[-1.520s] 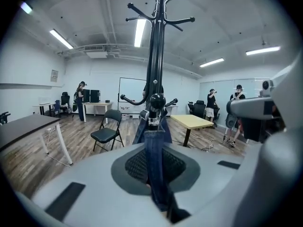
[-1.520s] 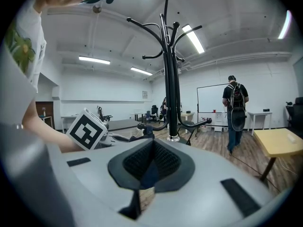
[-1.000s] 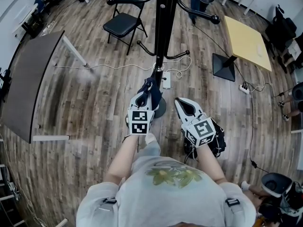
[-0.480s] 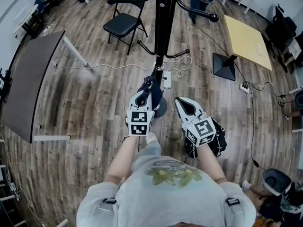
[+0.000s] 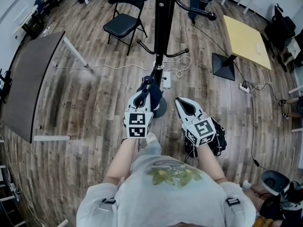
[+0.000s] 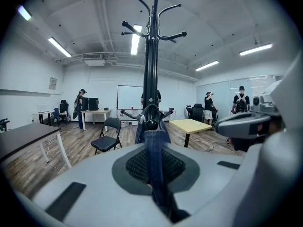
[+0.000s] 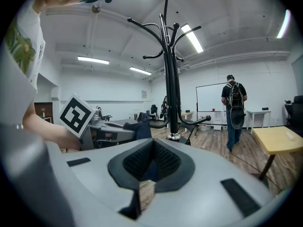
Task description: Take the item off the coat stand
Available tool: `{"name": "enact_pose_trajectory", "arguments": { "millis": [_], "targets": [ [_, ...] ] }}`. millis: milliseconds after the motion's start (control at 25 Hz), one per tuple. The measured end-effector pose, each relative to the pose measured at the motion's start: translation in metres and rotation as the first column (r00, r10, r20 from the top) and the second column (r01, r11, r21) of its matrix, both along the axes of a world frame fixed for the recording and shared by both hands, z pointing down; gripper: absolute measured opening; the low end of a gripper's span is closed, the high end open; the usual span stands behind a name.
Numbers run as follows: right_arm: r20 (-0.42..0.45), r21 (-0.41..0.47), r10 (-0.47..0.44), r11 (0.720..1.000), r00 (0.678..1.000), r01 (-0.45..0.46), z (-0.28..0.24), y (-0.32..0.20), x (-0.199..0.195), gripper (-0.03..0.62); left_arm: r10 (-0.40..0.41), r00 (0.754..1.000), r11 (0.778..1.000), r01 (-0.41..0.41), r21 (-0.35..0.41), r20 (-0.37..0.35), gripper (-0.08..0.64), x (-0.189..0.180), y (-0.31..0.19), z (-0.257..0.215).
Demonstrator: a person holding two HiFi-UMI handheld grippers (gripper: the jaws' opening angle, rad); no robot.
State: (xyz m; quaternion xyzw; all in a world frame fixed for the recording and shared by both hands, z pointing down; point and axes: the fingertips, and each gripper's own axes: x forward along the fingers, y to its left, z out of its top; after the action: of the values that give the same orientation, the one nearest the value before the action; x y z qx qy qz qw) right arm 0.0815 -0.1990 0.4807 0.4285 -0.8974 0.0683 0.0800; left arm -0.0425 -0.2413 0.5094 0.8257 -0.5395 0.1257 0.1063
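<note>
Clamping the dark blue strap (image 6: 154, 157) to lift it off the coat stand (image 5: 163, 27), the left gripper (image 5: 146, 87) was shut tight; the right gripper (image 5: 178, 101) seemingly sat closed and empty.

**Camera set: three views, all placed by the coat stand (image 5: 163, 27).**
Head view: on your head, high on your side of the stand, facing steeply down its pole to the floor. Left gripper view: on your left gripper (image 5: 147, 82), low and close to the stand, facing up the pole along the blue strap (image 6: 154, 160). Right gripper view: on your right gripper (image 5: 179, 101), low, just right of the left one, also facing the stand. Shared: stand and yellow table (image 5: 246, 41) in all three; folding chair (image 5: 124, 22) in head and left views.
</note>
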Motion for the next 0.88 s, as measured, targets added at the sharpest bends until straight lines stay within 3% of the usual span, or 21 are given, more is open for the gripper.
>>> {"name": "enact_pose_trajectory", "arguments": {
  "millis": [880],
  "targets": [
    [-0.013,-0.024,-0.009,1.0,1.0,0.009,0.002,0.02,-0.015,0.006,0.045,0.999,0.998,-0.045,0.041,0.014,0.025,-0.01,0.043,-0.017]
  ]
}}
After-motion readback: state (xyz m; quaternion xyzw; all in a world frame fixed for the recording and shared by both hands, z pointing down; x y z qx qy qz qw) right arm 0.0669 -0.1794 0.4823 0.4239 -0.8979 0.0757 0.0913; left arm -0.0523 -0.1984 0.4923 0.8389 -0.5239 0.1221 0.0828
